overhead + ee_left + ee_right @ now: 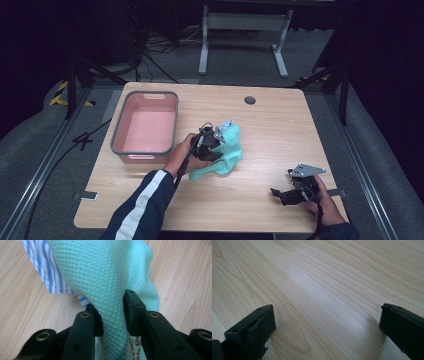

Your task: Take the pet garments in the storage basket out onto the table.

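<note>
From the high view, the left hand is reaching in from the bottom edge, sleeve dark with a white stripe, and it is holding the left claw over the middle of the worktop, right on top of a mint green cloth. That cloth is lying in a crumpled heap, just beside the pink tub at the left. The tub, grey along its rim, is sitting upright and looking bare inside, though the picture is a bit coarse to be sure. Over at the near right corner, the right hand is resting low with the right claw pointing leftward across the wood, well apart from the cloth.

Switching to the left gripper view: the left claw is clamping a fold of the mint green cloth, a waffle weave bunching up between the two black jaws. A blue-and-white striped fabric is peeking out behind it, lying on the wood.

Now the right gripper view: the right claw is standing wide apart, with just the pale worktop between the jaws.
</note>
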`<state>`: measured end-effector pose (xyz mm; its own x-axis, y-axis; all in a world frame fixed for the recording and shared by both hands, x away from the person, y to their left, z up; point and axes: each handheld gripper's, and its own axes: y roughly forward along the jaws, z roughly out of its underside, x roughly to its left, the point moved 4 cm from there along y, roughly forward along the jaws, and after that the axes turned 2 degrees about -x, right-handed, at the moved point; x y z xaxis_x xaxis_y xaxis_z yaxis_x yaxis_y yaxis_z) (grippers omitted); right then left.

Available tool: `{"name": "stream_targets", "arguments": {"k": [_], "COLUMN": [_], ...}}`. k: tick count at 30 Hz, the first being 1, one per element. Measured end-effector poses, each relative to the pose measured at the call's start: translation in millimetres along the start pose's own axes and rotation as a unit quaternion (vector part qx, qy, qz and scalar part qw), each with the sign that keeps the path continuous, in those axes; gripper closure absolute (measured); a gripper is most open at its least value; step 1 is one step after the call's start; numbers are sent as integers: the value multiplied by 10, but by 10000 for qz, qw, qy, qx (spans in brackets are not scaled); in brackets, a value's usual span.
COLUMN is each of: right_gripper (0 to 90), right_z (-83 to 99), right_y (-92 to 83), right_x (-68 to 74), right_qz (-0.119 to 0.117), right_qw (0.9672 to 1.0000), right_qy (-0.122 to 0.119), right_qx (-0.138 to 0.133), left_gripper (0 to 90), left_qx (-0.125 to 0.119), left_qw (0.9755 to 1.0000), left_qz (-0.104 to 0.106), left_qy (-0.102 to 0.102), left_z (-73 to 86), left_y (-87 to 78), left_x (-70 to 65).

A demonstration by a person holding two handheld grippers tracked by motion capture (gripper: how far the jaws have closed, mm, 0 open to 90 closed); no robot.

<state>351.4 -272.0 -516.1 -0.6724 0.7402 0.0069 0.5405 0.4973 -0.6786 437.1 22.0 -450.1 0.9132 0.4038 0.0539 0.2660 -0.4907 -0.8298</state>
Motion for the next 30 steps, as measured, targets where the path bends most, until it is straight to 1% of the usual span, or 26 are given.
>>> {"name": "stream_targets", "arguments": {"k": [3,9,11,16,19,21,23,26,29,30], "right_gripper": [6,6,6,6,6,6,6,6,6,6], "right_z": [0,0,0,0,0,0,0,0,0,0], "right_y": [0,0,0,1,0,0,0,0,0,-1], "right_x": [0,0,1,1,0,0,0,0,0,0], "right_qz": [0,0,0,0,0,1,0,1,0,1], "right_qw": [10000,10000,10000,10000,10000,10000,10000,10000,10000,10000], "right_qy": [0,0,4,2,0,-1,-1,-1,0,1], "right_qx": [0,0,-2,-2,0,0,-1,-1,-1,0], "left_gripper": [670,640,631,613,593,584,575,557,542,538], "left_qx": [43,19,35,21,16,-27,-34,-101,-101,-148], "left_qw": [10000,10000,10000,10000,9999,9999,9999,9998,9997,9997], "left_qz": [32,53,16,1,-9,-65,-59,-127,-149,-147], "left_qy": [6,45,37,27,101,95,117,89,157,141], "left_z": [5,-4,-4,-5,-16,-24,-28,-27,-30,-32], "left_y": [30,38,38,46,44,31,6,-30,-75,-88], "left_x": [-22,-39,-43,-50,-57,-69,-72,-71,-72,-75]}}
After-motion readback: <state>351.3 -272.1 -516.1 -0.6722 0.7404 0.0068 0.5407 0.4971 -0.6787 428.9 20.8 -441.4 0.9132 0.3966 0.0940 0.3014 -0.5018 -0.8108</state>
